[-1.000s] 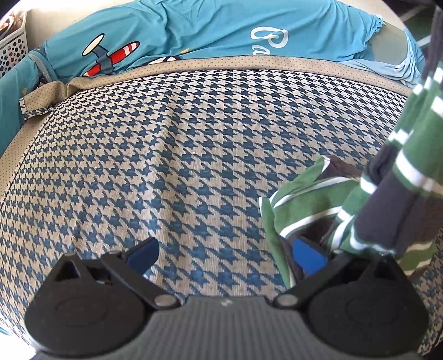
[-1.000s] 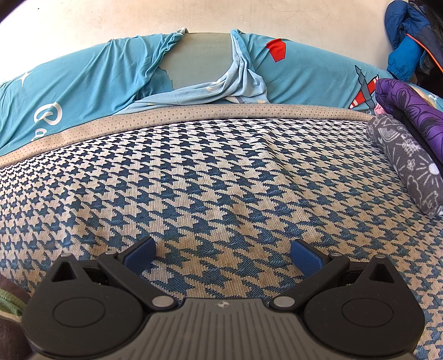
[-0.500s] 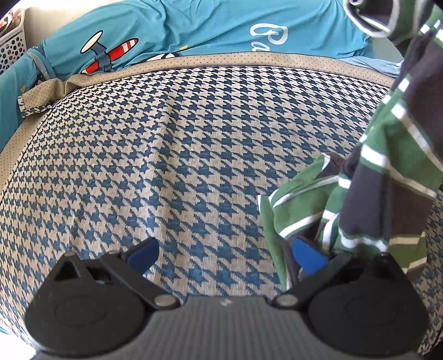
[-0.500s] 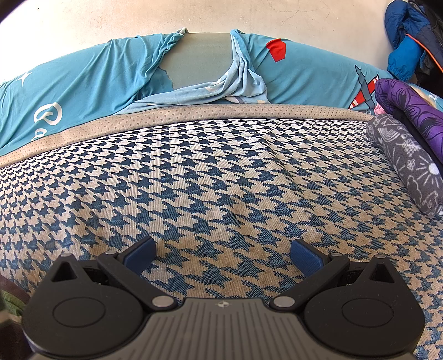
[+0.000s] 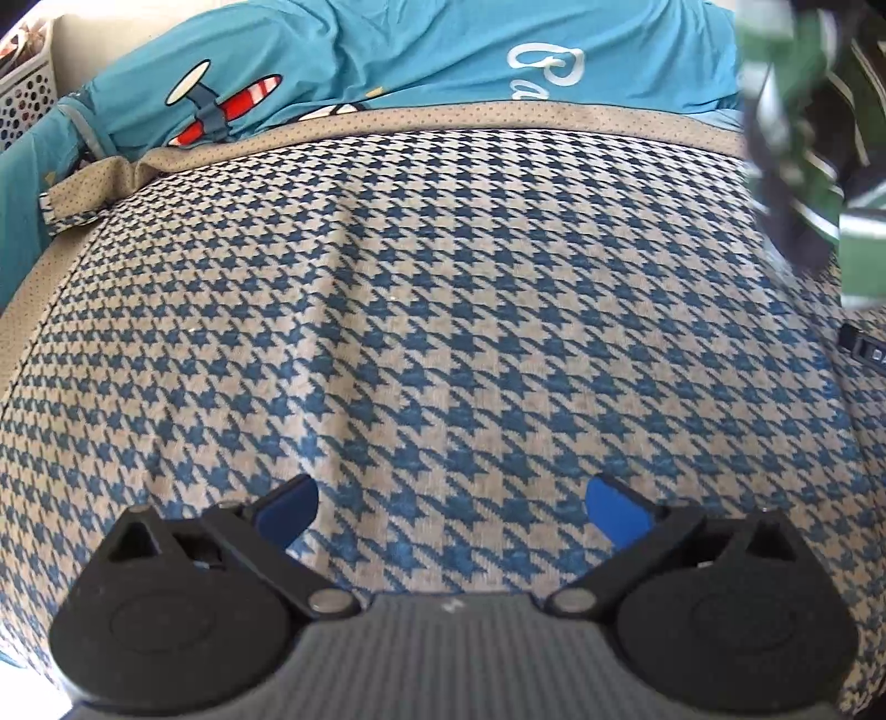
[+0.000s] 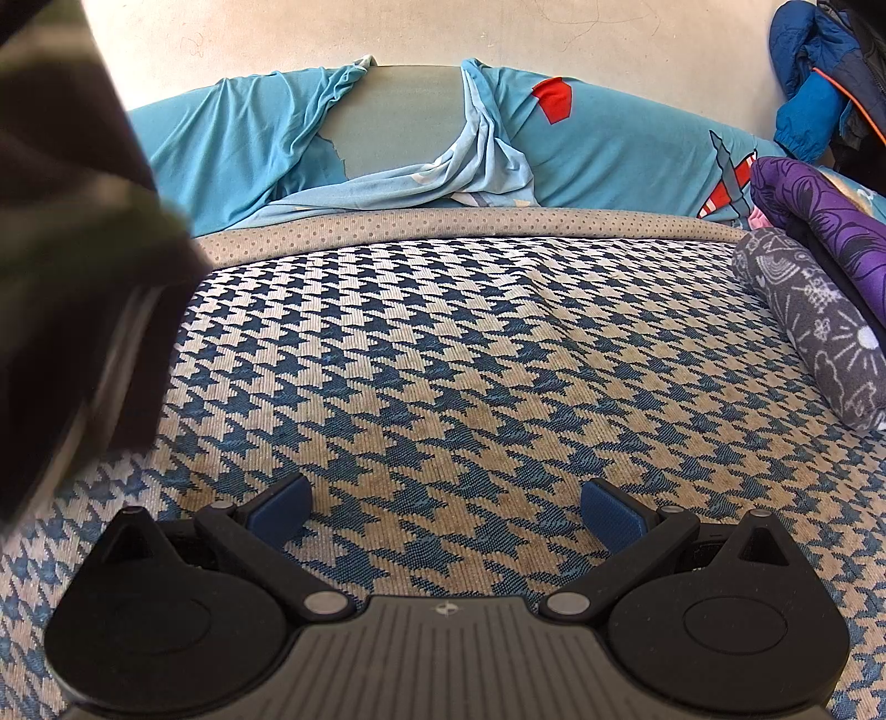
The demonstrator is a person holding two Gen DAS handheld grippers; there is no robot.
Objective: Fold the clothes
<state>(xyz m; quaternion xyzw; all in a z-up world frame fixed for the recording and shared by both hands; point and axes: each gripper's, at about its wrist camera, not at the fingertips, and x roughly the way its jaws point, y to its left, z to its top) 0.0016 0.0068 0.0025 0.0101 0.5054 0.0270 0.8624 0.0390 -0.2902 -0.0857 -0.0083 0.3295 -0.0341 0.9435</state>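
**Both grippers spread, striped garment off to the side**

The left gripper (image 5: 451,507) sits low over the houndstooth cover (image 5: 443,332), jaws wide apart and empty; the right gripper (image 6: 446,507) is posed the same way, gripping nothing. Ahead of each lies broad, bare patterned fabric up to the dotted beige border (image 6: 443,221). The green-striped garment (image 5: 803,138) (blurred) shows at the left view's upper right. Rolled grey and purple cloths (image 6: 819,310) crowd the right edge; a teal sheet (image 5: 415,50) lies beyond.
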